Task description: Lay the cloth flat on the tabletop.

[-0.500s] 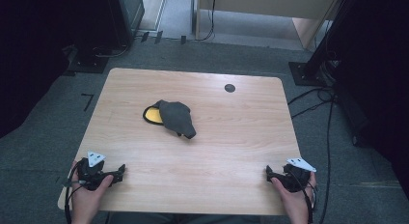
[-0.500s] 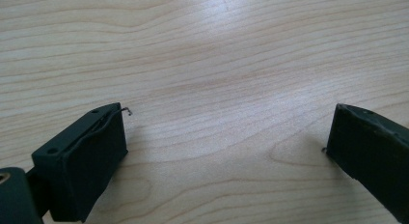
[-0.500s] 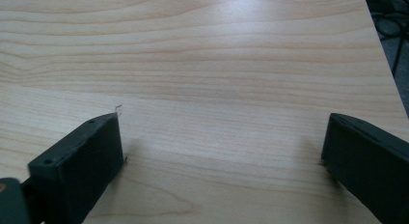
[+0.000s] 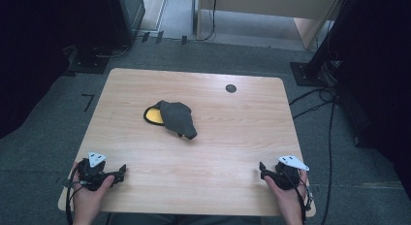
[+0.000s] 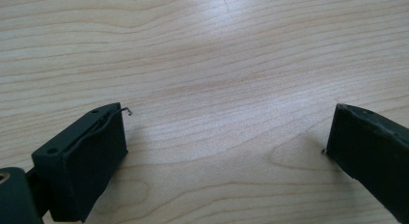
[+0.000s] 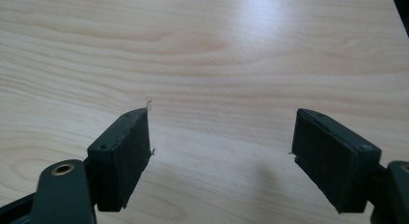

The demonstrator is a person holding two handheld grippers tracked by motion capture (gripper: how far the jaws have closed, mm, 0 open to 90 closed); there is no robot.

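Left tool (image 4: 118, 172): jaws spread, empty, at the near left desk (image 4: 232, 186) edge.
Dark cloth (image 4: 178, 118): mid-desk over a yellow piece (image 4: 153, 115), lying ahead, long axis slanting near-right; slightly nearer the left tool.
Right tool (image 4: 263, 169): spread, empty, near right.

Light wooden table (image 4: 232, 152), grey carpet floor (image 4: 58, 118), dark surroundings
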